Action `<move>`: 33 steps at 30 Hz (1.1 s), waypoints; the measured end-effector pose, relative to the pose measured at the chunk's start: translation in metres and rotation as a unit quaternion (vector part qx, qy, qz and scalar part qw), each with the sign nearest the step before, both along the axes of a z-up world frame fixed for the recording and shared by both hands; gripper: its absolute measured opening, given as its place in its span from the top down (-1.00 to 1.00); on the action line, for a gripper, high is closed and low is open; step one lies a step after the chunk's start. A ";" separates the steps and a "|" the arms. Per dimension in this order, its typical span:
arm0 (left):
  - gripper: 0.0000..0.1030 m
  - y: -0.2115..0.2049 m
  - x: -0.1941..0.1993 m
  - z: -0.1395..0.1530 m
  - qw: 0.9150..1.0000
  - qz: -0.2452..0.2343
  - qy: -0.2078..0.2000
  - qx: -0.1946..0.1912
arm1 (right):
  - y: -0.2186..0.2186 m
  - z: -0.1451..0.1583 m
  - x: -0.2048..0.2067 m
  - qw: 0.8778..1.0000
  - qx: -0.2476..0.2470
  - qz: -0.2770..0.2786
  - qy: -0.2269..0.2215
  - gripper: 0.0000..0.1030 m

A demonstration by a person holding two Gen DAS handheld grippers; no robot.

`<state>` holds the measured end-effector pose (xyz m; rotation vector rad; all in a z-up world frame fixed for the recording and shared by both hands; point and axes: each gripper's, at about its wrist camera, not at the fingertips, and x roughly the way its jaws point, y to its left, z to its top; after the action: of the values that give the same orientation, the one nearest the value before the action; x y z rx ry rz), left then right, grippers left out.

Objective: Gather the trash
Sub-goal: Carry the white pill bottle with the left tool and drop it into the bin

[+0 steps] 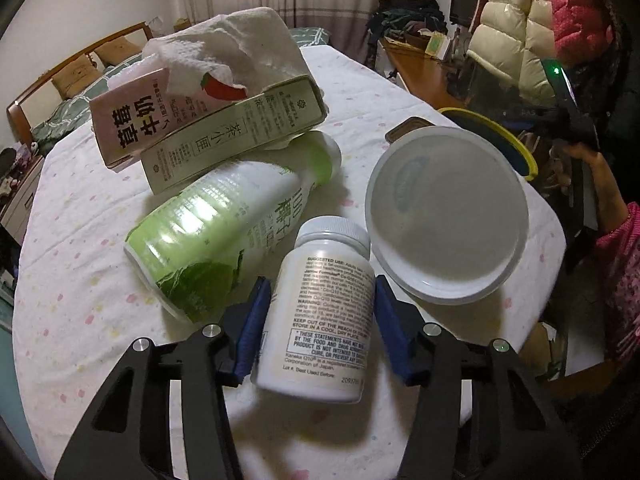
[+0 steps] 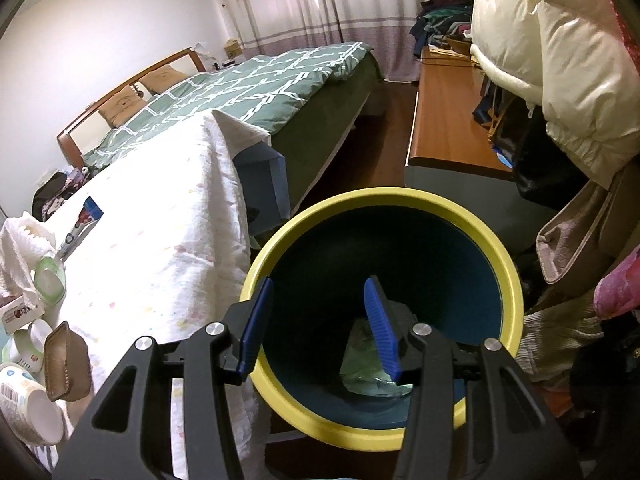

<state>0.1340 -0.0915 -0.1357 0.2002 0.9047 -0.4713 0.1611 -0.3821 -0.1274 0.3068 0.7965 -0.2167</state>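
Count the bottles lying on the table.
2. The white pill bottle sits between the left gripper jaws; the green drink bottle lies just left of it, under the cartons. The pile may hide others.

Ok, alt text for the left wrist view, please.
The left gripper is closed on a white pill bottle lying on the white tablecloth. Beyond it lie a green-and-white drink bottle, two cartons under a crumpled paper towel, and an empty white bowl.
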 end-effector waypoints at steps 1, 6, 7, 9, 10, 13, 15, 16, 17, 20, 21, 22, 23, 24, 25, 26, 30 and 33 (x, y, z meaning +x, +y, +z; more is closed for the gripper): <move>-0.01 0.000 -0.001 0.000 1.000 -0.002 0.002 0.000 | 0.000 0.001 -0.001 1.000 0.002 0.000 -0.001 0.11; 0.03 0.001 -0.008 0.011 1.000 0.002 -0.005 -0.007 | 0.005 0.008 -0.008 1.000 0.009 0.006 -0.014 0.11; 0.04 0.001 -0.010 0.018 1.000 0.003 -0.012 -0.010 | 0.005 0.010 -0.010 1.000 0.009 0.008 -0.017 0.11; 0.08 -0.001 -0.012 0.033 1.000 0.004 -0.026 -0.016 | 0.008 0.017 -0.014 1.000 0.005 0.011 -0.026 0.11; 0.08 -0.002 -0.013 0.042 0.999 0.004 -0.033 -0.021 | 0.009 0.020 -0.017 0.999 0.004 0.013 -0.030 0.11; 0.08 -0.015 -0.016 0.070 0.998 -0.007 -0.054 -0.036 | 0.011 0.029 -0.025 0.999 -0.003 0.013 -0.040 0.11; 0.08 -0.027 -0.016 0.083 0.997 -0.019 -0.058 -0.045 | 0.010 0.034 -0.032 0.999 -0.013 0.010 -0.045 0.11; 0.08 -0.032 -0.016 0.086 0.997 -0.025 -0.057 -0.050 | 0.009 0.036 -0.036 0.999 -0.018 0.008 -0.048 0.11; 0.08 -0.043 -0.014 0.090 0.996 -0.035 -0.053 -0.057 | 0.009 0.038 -0.040 0.999 -0.019 0.006 -0.050 0.11; 0.08 -0.076 -0.007 0.097 0.995 -0.066 -0.047 -0.065 | 0.003 0.043 -0.052 0.998 -0.022 0.000 -0.056 0.11; 0.08 -0.090 -0.002 0.099 0.994 -0.079 -0.043 -0.068 | 0.001 0.044 -0.056 0.998 -0.022 -0.002 -0.058 0.11; 0.08 -0.098 -0.001 0.101 0.993 -0.086 -0.041 -0.070 | -0.002 0.045 -0.061 0.998 -0.024 -0.005 -0.060 0.11; 0.08 -0.109 0.004 0.103 0.992 -0.095 -0.041 -0.070 | -0.005 0.048 -0.067 0.998 -0.024 -0.008 -0.064 0.11; 0.08 -0.120 0.008 0.106 0.992 -0.102 -0.044 -0.067 | -0.008 0.049 -0.071 0.997 -0.021 -0.012 -0.068 0.11; 0.08 -0.126 0.011 0.107 0.991 -0.105 -0.049 -0.064 | -0.011 0.051 -0.075 0.997 -0.018 -0.015 -0.072 0.11; 0.08 -0.134 0.016 0.109 0.991 -0.107 -0.053 -0.062 | -0.014 0.052 -0.077 0.997 -0.015 -0.016 -0.075 0.11; 0.08 -0.162 0.035 0.114 0.990 -0.122 -0.051 -0.059 | -0.019 0.055 -0.086 0.996 -0.015 -0.016 -0.086 0.11; 0.08 -0.201 0.048 0.118 0.986 -0.157 -0.051 -0.035 | -0.021 0.056 -0.090 0.996 -0.027 -0.020 -0.086 0.11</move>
<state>0.1815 -0.2930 -0.0176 0.3027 0.7576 -0.7781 0.0714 -0.4031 -0.0709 0.2864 0.6127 -0.2458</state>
